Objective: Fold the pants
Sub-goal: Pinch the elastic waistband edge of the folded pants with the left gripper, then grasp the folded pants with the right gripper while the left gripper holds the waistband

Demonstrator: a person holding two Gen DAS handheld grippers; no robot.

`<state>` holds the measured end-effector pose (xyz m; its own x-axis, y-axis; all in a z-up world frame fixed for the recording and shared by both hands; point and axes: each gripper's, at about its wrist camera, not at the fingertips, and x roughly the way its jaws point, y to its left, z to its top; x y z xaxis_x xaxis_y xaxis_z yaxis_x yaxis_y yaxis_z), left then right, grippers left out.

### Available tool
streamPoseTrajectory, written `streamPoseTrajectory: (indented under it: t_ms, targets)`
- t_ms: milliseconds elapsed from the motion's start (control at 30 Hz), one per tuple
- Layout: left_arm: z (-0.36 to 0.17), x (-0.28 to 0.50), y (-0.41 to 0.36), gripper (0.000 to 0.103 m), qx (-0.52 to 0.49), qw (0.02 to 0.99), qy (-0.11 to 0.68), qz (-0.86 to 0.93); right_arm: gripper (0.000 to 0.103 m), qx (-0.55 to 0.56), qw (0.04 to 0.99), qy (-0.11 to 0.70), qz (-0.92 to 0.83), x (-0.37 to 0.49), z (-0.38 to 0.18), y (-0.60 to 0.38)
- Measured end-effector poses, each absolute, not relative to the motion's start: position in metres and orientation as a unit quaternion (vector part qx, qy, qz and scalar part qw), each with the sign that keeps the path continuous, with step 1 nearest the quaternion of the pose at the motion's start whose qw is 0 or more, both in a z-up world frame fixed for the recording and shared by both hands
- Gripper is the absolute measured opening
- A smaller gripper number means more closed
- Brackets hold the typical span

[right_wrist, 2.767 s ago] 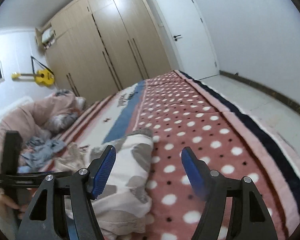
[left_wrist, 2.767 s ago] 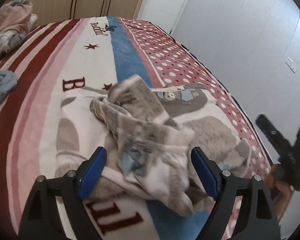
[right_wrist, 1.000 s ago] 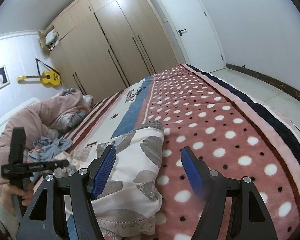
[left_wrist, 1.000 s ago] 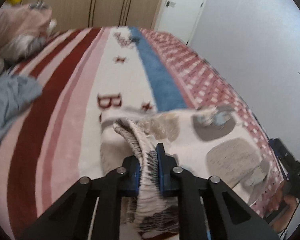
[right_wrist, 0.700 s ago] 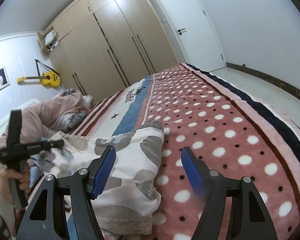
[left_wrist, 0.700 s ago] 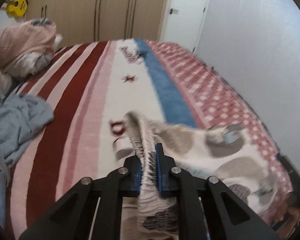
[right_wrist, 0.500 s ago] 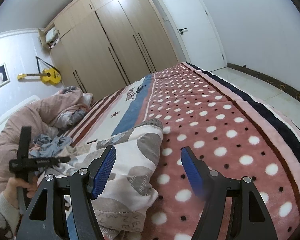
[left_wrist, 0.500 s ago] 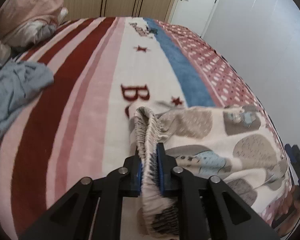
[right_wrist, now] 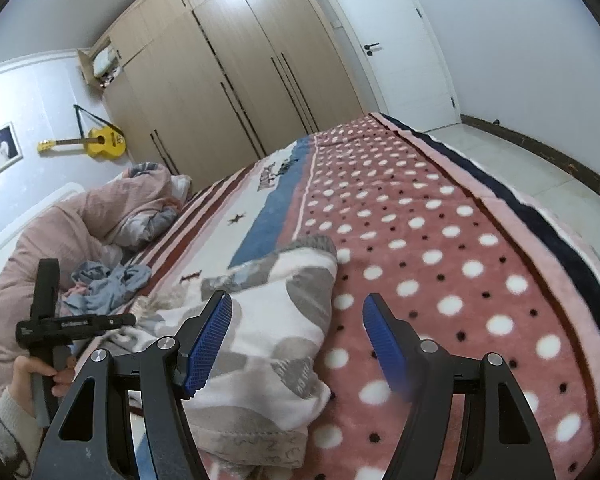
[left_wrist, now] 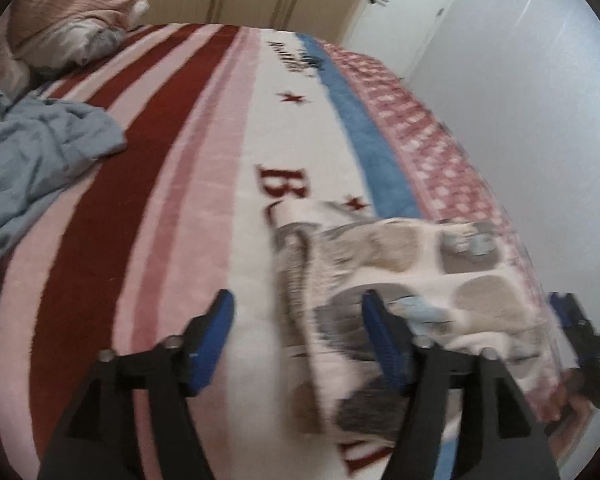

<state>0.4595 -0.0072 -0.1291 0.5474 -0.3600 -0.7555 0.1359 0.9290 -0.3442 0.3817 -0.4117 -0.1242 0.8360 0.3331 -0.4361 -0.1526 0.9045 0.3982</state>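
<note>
- Your left gripper [left_wrist: 296, 344] is spread wide, nothing between the blue pads [left_wrist: 211, 340]; it hangs just above the bed blanket [left_wrist: 172, 208].
- The pants [left_wrist: 412, 280], patterned white, grey and beige, lie in a rumpled heap on the blanket, just right of the gap; your right-side pad overlaps their edge, contact unclear because of blur.
- Your right gripper [right_wrist: 298, 346] is also wide apart, holding nothing, low over the polka-dot part of the blanket [right_wrist: 440, 260].
- In the right wrist view the pants [right_wrist: 268, 312] sit behind its left pad [right_wrist: 208, 344], bunched, spilling toward the near bed edge.
- A blue-grey garment [left_wrist: 32, 160] lies well apart on the far left, near the pink duvet [right_wrist: 80, 232].
- Wardrobe [right_wrist: 228, 72], door [right_wrist: 396, 40] and yellow guitar [right_wrist: 96, 142] stand behind.
</note>
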Motion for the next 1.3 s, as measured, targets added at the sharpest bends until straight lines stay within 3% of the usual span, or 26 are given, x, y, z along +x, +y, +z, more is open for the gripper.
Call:
streamPoseTrajectory:
  t_ms: [67,133,267,467,533,600,733,800,1067,1300]
  targets:
    - [-0.122,0.46,-0.007,0.066,-0.138,0.869,0.448,-0.157,0.065,0.182,0.936,0.267,0.142,0.386,-0.119,-0.414]
    - [-0.125,0.465,-0.01,0.075,-0.14,0.859,0.465,-0.163,0.066,0.185,0.924,0.298,0.154,0.397,-0.12,-0.415]
    - [-0.152,0.475,-0.013,0.075,-0.17,0.821,0.515,-0.18,0.066,0.161,0.898,0.377,0.163,0.424,-0.135,-0.412]
    - [-0.176,0.478,-0.026,0.074,-0.202,0.807,0.519,-0.199,0.066,0.166,0.856,0.443,0.21,0.445,-0.161,-0.4]
    - [-0.175,0.479,-0.032,0.074,-0.194,0.81,0.518,-0.193,0.058,0.172,0.846,0.451,0.225,0.448,-0.165,-0.396]
    - [-0.173,0.479,-0.037,0.062,-0.193,0.809,0.521,-0.193,0.031,0.18,0.836,0.458,0.244,0.448,-0.167,-0.392]
    - [-0.164,0.47,-0.043,0.034,-0.17,0.82,0.515,-0.18,0.019,0.132,0.854,0.444,0.237,0.436,-0.158,-0.377]
    - [-0.153,0.46,-0.047,0.03,-0.151,0.833,0.504,-0.171,0.016,0.101,0.868,0.428,0.231,0.425,-0.147,-0.37]
    - [-0.096,0.388,-0.045,0.027,-0.102,0.864,0.463,-0.171,0.012,0.022,0.905,0.366,0.215,0.347,-0.098,-0.348]
    - [-0.083,0.313,-0.034,0.027,-0.094,0.866,0.46,-0.169,0.012,0.001,0.908,0.356,0.222,0.266,-0.081,-0.331]
